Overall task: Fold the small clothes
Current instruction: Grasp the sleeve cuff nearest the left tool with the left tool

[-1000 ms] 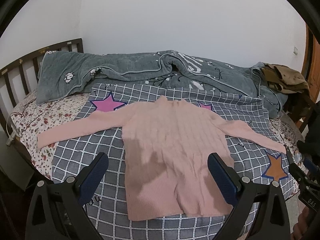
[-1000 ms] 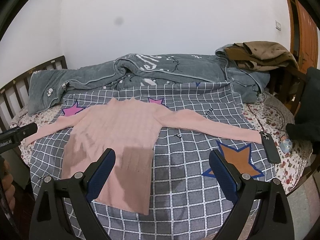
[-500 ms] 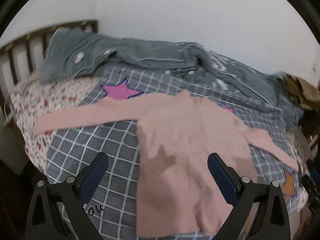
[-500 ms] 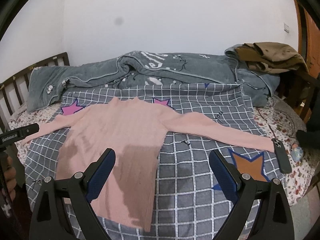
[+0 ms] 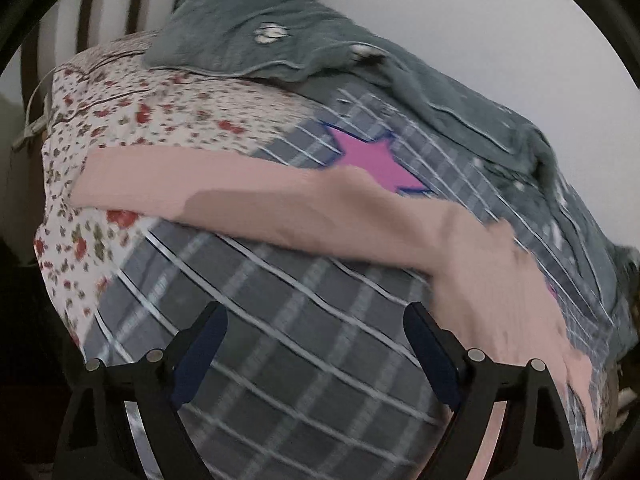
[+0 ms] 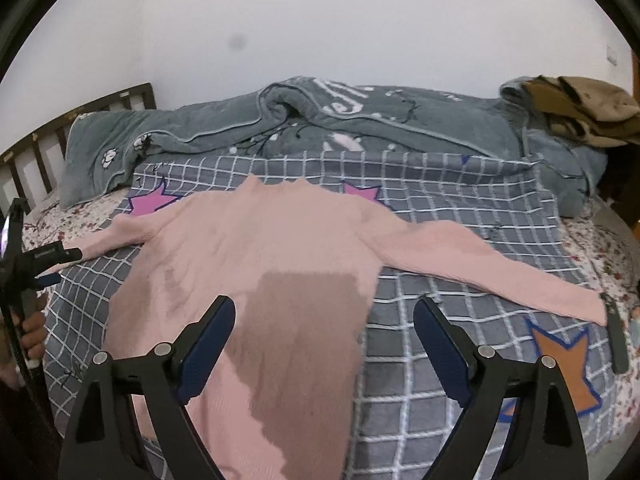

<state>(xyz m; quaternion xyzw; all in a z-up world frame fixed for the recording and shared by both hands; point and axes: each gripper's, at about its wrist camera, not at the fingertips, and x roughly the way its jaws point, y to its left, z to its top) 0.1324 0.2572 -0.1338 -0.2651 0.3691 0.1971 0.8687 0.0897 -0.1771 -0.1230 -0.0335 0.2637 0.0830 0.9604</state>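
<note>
A pink knit sweater lies flat on the grey checked cover, front up, both sleeves spread out. My right gripper hovers over its lower body near the right side seam. Its jaws are closing but still wide, with nothing pressed between them. The right sleeve runs off to the right. In the blurred left wrist view the left sleeve stretches across the bed. My left gripper hangs over the checked cover just below that sleeve, its jaws closing and wide, holding nothing.
A rumpled grey blanket lies along the wall side. Brown clothes are piled at the back right. A dark phone lies by the right cuff. The wooden headboard stands at the left, and a hand shows at the left edge.
The left gripper swung left and down toward the left sleeve, rolling so its view tilts. The right gripper moved in closer over the sweater's body. Both jaws narrowed slightly.
</note>
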